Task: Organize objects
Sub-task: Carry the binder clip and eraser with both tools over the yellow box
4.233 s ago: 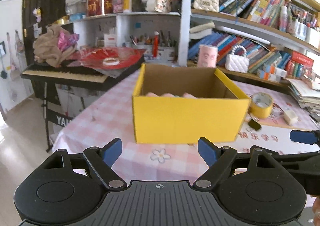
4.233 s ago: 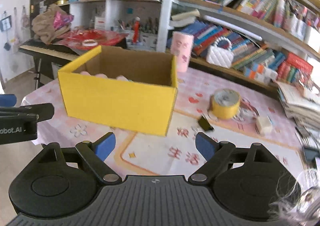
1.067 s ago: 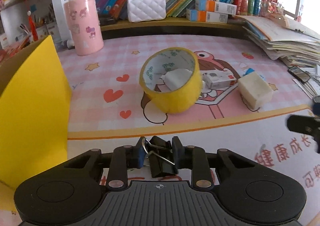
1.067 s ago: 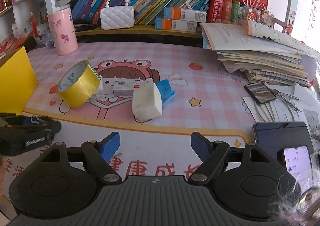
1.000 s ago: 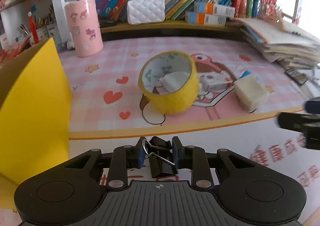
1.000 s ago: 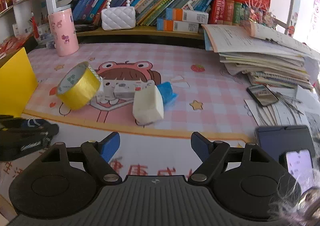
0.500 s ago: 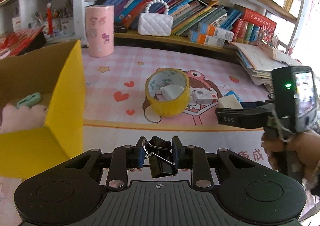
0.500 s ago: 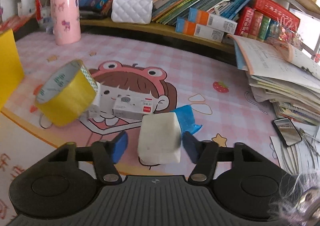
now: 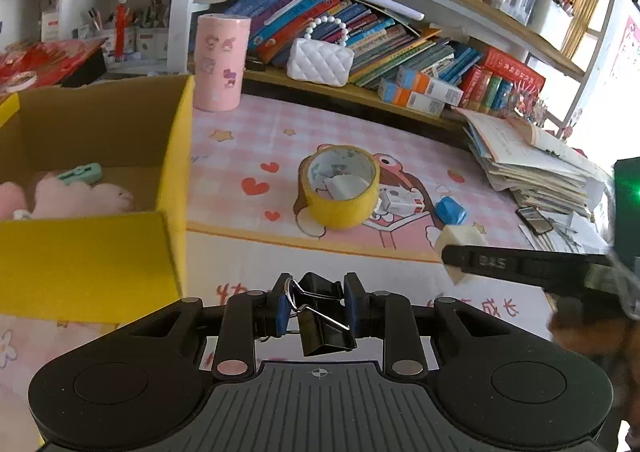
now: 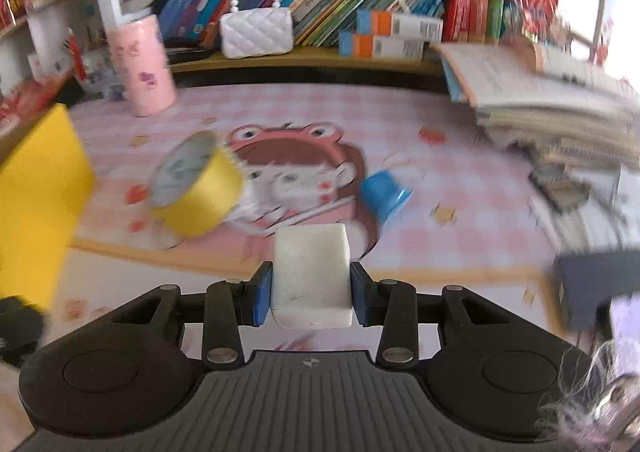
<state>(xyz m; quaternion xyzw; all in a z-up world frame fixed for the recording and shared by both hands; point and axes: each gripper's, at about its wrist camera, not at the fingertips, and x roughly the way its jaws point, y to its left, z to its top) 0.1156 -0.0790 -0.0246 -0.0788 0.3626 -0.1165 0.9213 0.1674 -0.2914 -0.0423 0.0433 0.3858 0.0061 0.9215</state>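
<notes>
My left gripper [image 9: 314,306] is shut on a black binder clip [image 9: 324,326], held above the table just right of the open yellow box [image 9: 80,264]. Inside the box lie a pink plush [image 9: 80,197] and a small green item [image 9: 80,173]. My right gripper [image 10: 311,292] has a white eraser-like block [image 10: 312,272] between its blue pads; its jaws are closing and the pads touch both sides of the block. In the left wrist view the block [image 9: 460,238] shows behind that gripper's dark finger [image 9: 520,266]. A yellow tape roll [image 9: 340,187] stands on the mat.
A small white carton [image 9: 400,203] and a blue object [image 9: 451,210] lie beside the tape. A pink cylinder [image 9: 221,61] stands at the back by the bookshelf. A stack of books and papers [image 9: 532,163] and a phone [image 9: 534,219] fill the right side.
The right gripper came forward over the white block and its jaws narrowed onto it. The left gripper rose and drew back with the clip, bringing the box's inside into view.
</notes>
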